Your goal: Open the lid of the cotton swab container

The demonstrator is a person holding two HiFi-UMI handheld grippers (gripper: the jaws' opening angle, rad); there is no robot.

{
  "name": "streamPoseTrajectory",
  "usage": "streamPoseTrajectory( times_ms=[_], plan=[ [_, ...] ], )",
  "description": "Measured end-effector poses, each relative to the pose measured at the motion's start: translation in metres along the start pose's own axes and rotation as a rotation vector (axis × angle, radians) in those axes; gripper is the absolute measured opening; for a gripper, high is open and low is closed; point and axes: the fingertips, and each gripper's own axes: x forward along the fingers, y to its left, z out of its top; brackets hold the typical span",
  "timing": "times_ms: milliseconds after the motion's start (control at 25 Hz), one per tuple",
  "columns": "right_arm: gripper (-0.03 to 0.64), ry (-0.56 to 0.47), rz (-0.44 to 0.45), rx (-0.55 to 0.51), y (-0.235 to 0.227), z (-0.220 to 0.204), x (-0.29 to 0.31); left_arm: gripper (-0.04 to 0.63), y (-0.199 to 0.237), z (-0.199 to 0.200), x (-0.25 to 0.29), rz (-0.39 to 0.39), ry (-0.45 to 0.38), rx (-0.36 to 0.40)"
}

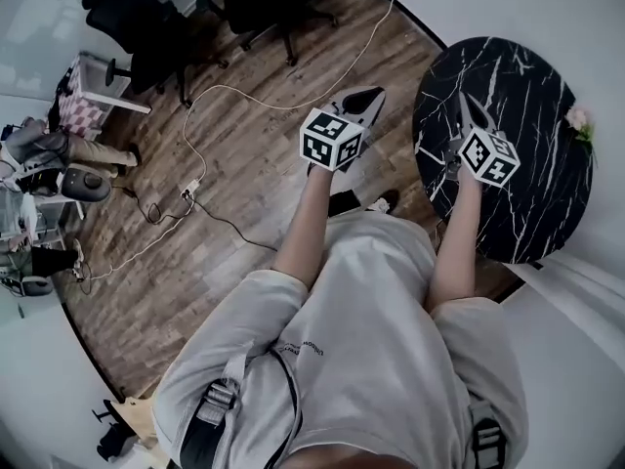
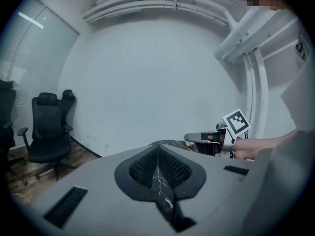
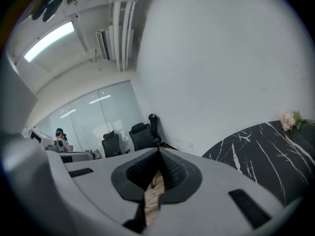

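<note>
No cotton swab container shows in any view. A round black marble table (image 1: 527,76) stands at the right; in the right gripper view the table (image 3: 261,146) lies low on the right. My left gripper (image 1: 368,99) hangs over the wooden floor, left of the table, jaws shut and empty. My right gripper (image 1: 465,104) is held above the table's left part, also shut with nothing in it. In the left gripper view my left gripper (image 2: 157,150) points at a plain wall, with the right gripper (image 2: 196,137) to its right. The right gripper (image 3: 158,154) faces the wall and glass partition.
A small pink flower (image 1: 579,120) lies at the table's far right edge. Black office chairs (image 1: 146,27) stand at the back left, and a cable (image 1: 195,164) runs across the wooden floor. A seated person (image 1: 49,154) is at the far left.
</note>
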Motion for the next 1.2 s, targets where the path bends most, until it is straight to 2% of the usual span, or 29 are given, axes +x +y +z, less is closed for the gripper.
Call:
streamPoseTrajectory(
  times_ms=[120, 320, 480, 600, 680, 920, 1200],
  plan=[
    [0.034, -0.064, -0.019, 0.041, -0.019, 0.015, 0.002, 0.023, -0.005, 0.007, 0.031, -0.056, 0.009, 0.029],
    [0.034, -0.107, -0.048, 0.093, -0.032, 0.020, -0.004, 0.023, -0.011, 0.010, 0.059, -0.128, 0.027, 0.064],
    [0.034, -0.103, -0.107, 0.106, -0.041, 0.009, -0.029, 0.023, -0.016, 0.006, 0.072, -0.174, 0.033, 0.049],
    [0.034, -0.174, -0.110, 0.172, -0.050, 0.014, -0.053, 0.023, -0.028, 0.007, 0.089, -0.229, 0.030, 0.046],
    [0.034, -0.188, -0.142, 0.182, -0.064, 0.014, -0.068, 0.023, -0.043, 0.004, 0.107, -0.275, 0.037, 0.048],
    [0.034, -0.084, -0.278, 0.123, -0.096, -0.013, -0.088, 0.023, -0.082, -0.009, 0.141, -0.396, 0.094, 0.098],
    [0.037, 0.079, -0.348, 0.023, -0.115, -0.062, -0.067, 0.023, -0.095, -0.022, 0.172, -0.478, 0.143, 0.190]
  ],
)
